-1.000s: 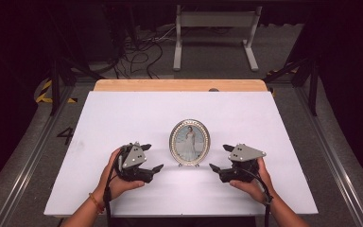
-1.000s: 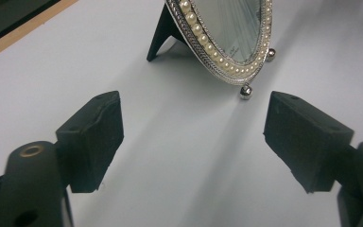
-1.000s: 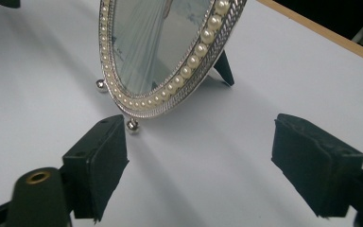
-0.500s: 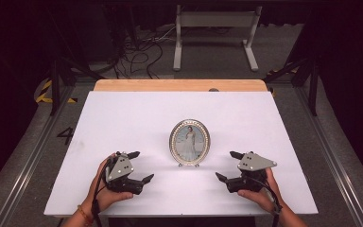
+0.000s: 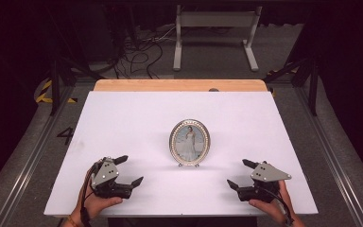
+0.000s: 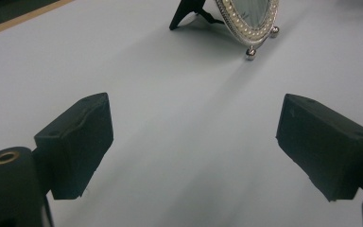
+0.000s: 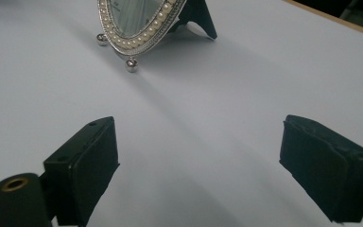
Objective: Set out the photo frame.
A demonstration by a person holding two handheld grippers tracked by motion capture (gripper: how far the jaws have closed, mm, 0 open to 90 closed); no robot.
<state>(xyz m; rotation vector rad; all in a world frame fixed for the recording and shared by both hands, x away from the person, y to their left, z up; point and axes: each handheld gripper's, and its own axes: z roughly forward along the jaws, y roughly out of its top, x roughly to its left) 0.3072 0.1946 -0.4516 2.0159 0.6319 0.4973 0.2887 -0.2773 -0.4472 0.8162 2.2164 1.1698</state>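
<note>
Frame: we see an oval picture frame (image 5: 189, 142) upright near the middle of the white table (image 5: 137, 118), silver rim with pearl beading, small ball feet, black easel prop behind.
Inside frame: a standing figure in white; too small for us to make out more.
Left gripper (image 5: 130, 171): jaws wide apart, nothing between them, have just been opening; low over the near left of the table, well apart from the frame.
Right gripper (image 5: 240, 174): jaws wide apart, empty, also just been opening; near right of the table, well apart from the frame.
Cut off: in the left gripper view we get the frame (image 6: 249, 20) bottom only, top cropped; same in the right gripper view (image 7: 139, 22).
Hard to tell: glass in both gripper views reads grey-green, picture unreadable.
Hidden: forearms cut off by the bottom edge of the high view.
Far edge: bare wood strip (image 5: 179, 85) beyond the white surface.
</note>
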